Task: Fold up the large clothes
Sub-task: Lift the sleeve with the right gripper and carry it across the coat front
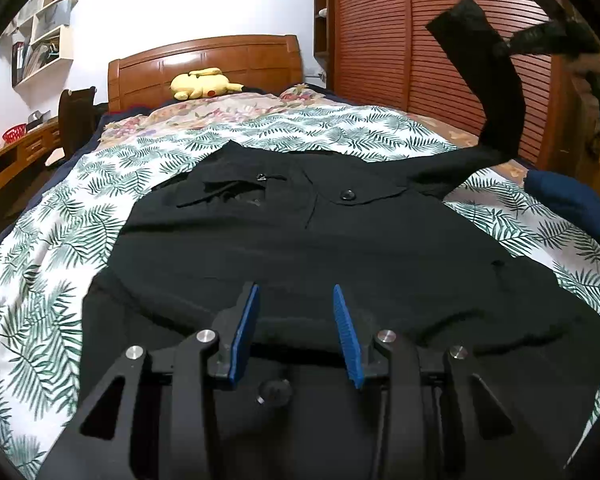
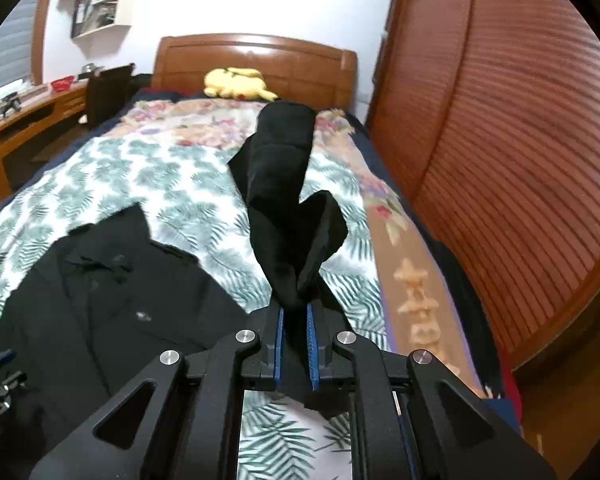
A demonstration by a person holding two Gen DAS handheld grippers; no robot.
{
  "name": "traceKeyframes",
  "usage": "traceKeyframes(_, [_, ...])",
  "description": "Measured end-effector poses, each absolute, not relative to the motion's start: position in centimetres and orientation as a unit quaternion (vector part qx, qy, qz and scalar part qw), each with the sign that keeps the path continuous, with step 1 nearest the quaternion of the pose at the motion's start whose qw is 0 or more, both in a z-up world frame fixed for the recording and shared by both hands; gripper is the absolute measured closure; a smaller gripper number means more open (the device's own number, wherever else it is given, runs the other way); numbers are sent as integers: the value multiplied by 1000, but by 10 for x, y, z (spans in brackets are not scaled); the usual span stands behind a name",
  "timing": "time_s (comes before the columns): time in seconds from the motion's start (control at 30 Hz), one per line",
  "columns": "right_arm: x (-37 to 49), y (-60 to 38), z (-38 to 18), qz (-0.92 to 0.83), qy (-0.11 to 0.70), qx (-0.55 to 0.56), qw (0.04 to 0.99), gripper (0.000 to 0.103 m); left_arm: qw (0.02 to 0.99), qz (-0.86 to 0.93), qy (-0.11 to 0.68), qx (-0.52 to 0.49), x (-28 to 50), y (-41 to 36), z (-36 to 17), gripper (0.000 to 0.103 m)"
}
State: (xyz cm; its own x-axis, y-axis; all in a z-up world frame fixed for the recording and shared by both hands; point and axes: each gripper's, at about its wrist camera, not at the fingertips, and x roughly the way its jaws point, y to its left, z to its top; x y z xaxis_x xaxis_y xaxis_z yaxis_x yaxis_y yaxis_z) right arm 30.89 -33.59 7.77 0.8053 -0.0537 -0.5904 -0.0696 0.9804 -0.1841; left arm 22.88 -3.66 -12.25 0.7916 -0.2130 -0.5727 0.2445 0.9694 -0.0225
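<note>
Bedroom w/ white wall, a wooden louvred wardrobe (image 1: pixel 440 40) along the right side and white wall shelves (image 1: pixel 46 32) at upper left. A bed (image 1: pixel 40 240) fills most of both views: wooden headboard (image 1: pixel 204 64) at the far end, leaf-print cover (image 2: pixel 172 184) over the near part, floral quilt (image 1: pixel 204 114) beyond it. A wooden worktop (image 2: pixel 28 116) runs along the left of the bed w/ a red basket (image 1: pixel 14 134) on it, a dark chair (image 1: pixel 74 118) just beside. The black jacket (image 1: pixel 300 240) lies spread flat on the leaf-print cover, collar end toward the headboard, round button (image 1: pixel 347 194) showing near the chest. Its right-side sleeve (image 1: pixel 496 92) is lifted off the bed, rising steeply from the shoulder toward the wardrobe, cuff end hanging free in the air. Right tongs (image 2: pixel 296 320) are clamped tight on that sleeve (image 2: pixel 288 200); black cloth is pinched between the blue pads (image 2: pixel 310 344) and bunches up ahead of them, well above the cover. Left tongs (image 1: pixel 296 320) hover low over the jacket's near hem, part-way open, blue pads (image 1: pixel 244 332) apart w/ nothing between them; whether they touch the cloth, can't tell. A yellow plush toy (image 1: pixel 204 83) lies at the headboard, far from the jacket. Dark blue fabric (image 1: pixel 572 200) shows at the bed's right edge.
</note>
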Motion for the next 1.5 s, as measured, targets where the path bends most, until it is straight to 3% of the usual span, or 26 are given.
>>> traceKeyframes(0.47, [281, -235, 94, 56, 289, -127, 947, 96, 955, -104, 278, -4, 198, 15, -100, 66])
traceKeyframes(1.07, [236, -124, 75, 186, 279, -127, 933, 96, 959, -71, 272, -16, 179, 53, -96, 66])
traceKeyframes(1.5, [184, -98, -14, 245, 317, -52, 915, 96, 962, -47, 267, -37, 169, 85, -93, 66])
